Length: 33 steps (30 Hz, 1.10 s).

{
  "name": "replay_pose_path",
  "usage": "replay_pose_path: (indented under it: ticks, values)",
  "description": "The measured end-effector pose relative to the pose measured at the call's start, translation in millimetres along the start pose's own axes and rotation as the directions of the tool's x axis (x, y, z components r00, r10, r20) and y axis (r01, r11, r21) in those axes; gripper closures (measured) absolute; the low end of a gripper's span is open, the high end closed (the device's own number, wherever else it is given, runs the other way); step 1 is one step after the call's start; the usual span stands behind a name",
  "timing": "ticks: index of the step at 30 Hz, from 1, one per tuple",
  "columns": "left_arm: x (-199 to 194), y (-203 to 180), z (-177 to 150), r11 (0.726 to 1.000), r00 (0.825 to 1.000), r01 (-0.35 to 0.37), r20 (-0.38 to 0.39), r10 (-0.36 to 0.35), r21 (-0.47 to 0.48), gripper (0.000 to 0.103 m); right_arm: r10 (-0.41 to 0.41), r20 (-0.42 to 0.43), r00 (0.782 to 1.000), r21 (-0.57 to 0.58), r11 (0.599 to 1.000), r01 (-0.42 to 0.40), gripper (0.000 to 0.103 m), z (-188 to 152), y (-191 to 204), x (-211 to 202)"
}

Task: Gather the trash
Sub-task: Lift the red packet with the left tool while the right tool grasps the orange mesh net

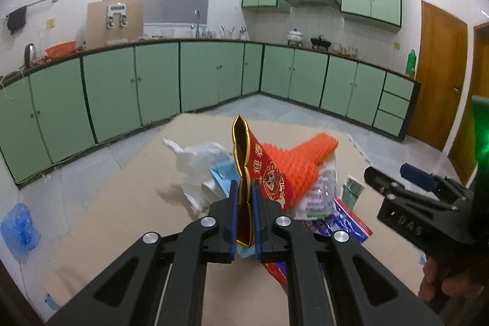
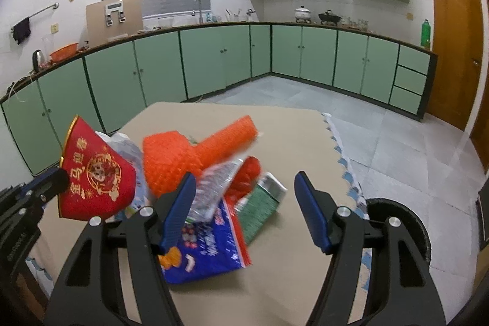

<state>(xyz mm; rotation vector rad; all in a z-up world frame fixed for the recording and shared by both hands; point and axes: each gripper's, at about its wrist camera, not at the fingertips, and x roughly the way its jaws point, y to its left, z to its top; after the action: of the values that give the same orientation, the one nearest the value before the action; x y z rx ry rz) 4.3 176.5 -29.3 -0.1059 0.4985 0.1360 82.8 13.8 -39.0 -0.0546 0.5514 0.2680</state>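
A heap of trash lies on a cardboard-covered table (image 2: pixel 275 130). My left gripper (image 1: pixel 244 197) is shut on a red and gold paper bag (image 1: pixel 269 179) and holds it upright above the heap; the bag also shows in the right wrist view (image 2: pixel 97 176). My right gripper (image 2: pixel 244 197) is open and empty, just above a blue snack bag (image 2: pixel 207 246) and a green packet (image 2: pixel 259 203). An orange foam net (image 2: pixel 195 148) and a clear printed wrapper (image 2: pixel 214 188) lie in the heap. A white plastic bag (image 1: pixel 195 161) lies at the heap's left.
A black round bin (image 2: pixel 397 222) stands at the table's right edge. Green cabinets (image 2: pixel 214 60) line the walls behind. A blue plastic bag (image 1: pixel 20 228) lies on the floor to the left. A wooden door (image 2: pixel 452 51) is at the right.
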Motion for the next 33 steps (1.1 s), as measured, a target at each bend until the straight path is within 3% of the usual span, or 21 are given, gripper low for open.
replay_pose_path:
  ticks: [12,21,26,29,33]
  values:
    - [8.3,48.8,-3.1,0.987,0.988,-0.155,-0.016,0.155,-0.034,0.095,0.049,-0.004,0.999,-0.058,0.997,-0.049,0.039,9.9,48.9,27.4]
    - [26.5,71.3,-5.7,0.981,0.982,-0.185,-0.037,0.183,-0.054,0.094,0.049,-0.068,0.996,-0.084,0.995,-0.055,0.040,7.8,73.7,73.2]
    - [31.9,71.9,-8.5,0.981,0.982,-0.184,-0.050,0.182,-0.057,0.094,0.100,-0.123,0.987,-0.078,0.991,-0.110,0.080,7.5,76.8,87.6]
    - [32.4,71.4,-8.2,0.980,0.981,-0.189,-0.051,0.186,-0.059,0.094,0.118,-0.126,0.985,-0.094,0.987,-0.131,0.091,7.3,80.9,88.8]
    - [30.9,67.8,-8.3,0.979,0.980,-0.197,-0.049,0.195,-0.058,0.094,0.144,-0.093,0.985,-0.098,0.983,-0.153,0.098,11.0,83.0,77.0]
